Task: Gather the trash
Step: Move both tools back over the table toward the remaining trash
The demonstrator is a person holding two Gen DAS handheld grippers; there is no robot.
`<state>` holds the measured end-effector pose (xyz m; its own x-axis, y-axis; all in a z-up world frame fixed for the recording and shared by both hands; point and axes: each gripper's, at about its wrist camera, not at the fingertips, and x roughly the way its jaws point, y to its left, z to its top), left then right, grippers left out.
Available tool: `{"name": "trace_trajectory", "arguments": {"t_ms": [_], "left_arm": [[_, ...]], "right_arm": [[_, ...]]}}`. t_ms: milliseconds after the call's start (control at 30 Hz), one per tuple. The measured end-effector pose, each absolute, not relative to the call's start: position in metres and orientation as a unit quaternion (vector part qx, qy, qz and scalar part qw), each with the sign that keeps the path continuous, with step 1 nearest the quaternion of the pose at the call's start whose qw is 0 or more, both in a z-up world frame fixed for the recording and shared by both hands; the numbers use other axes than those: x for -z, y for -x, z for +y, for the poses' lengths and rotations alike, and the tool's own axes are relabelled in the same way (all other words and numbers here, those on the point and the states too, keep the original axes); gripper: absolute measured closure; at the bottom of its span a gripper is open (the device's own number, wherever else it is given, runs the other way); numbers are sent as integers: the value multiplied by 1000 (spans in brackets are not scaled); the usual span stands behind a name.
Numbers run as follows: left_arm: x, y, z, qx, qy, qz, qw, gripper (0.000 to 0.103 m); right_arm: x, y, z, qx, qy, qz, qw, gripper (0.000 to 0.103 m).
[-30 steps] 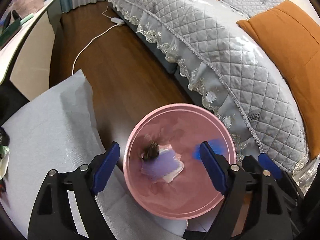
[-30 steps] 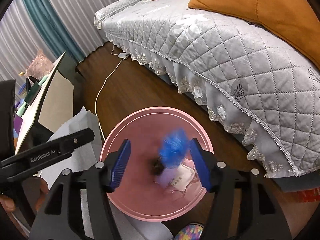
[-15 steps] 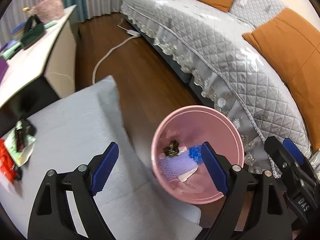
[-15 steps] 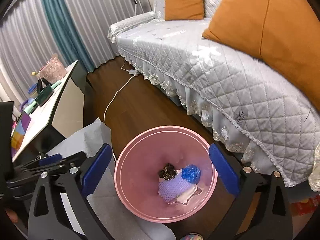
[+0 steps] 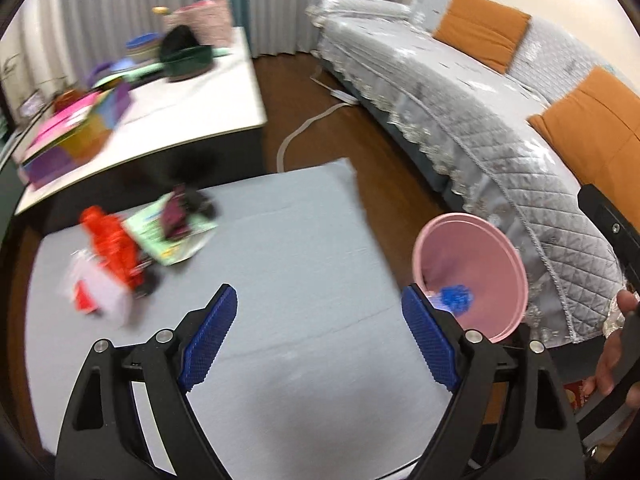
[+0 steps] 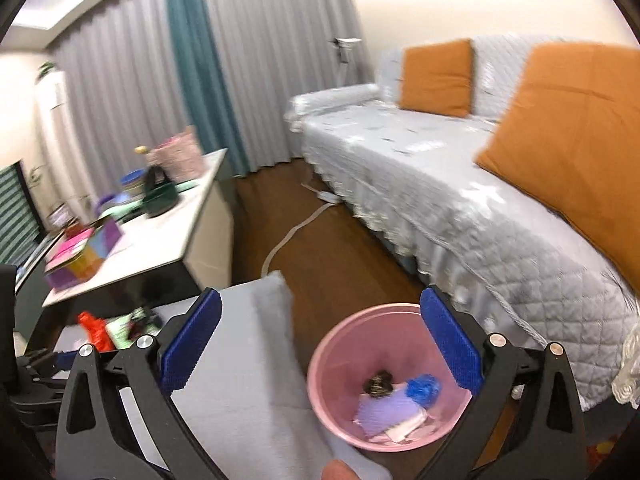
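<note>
At lower centre of both views your left gripper [image 5: 316, 344] and right gripper [image 6: 318, 344] gape unloaded, since the pink bin [image 6: 344, 420] holds the blue scrap [image 6: 424, 388] and the red wrapper [image 5: 112, 248] awaits

Dark wood floor [image 6: 332, 248]; grey quilted sofa [image 6: 460, 200], 2 orange cushions [image 6: 436, 76]; grey-teal curtains [image 6: 188, 68]; white table [image 6: 168, 220].

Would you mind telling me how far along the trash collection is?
Done: a blue wad, purple sheet and dark clump lie in the pink bin. In hand: nothing; left gripper and right gripper are open. Left: red wrapper and green packet on the grey mat.
</note>
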<state>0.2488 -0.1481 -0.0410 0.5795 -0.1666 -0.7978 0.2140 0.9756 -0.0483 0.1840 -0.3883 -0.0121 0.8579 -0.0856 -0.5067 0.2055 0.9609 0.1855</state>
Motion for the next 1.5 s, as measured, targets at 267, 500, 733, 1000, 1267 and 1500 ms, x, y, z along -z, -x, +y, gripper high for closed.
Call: {"name": "trace_trajectory", "arguments": {"t_ms": [267,500,733,1000,1267,1500], "left_arm": [[24,-199,-55,46,2,431,901,21],[34,-154,14,-15,42,422,906,21],[72,-126,52,-75,13,419,905,21],[129,-129,89,-114,54,470,874,21],[127,-131,76,-96,35,462,881,21],[124,-130,73,-95,33,457,884,21]], "right_arm": [[-4,-157,-308,-41,-139,306,941,5],[19,-116,-237,-106,-127,335,928,5],[80,-112,-190,-155,-122,393,898,5],[115,-127,-165,-151,-98,437,881,5],[122,-128,-162,-151,-88,444,879,5],[122,-128,-166,-142,-83,441,882,5]]}}
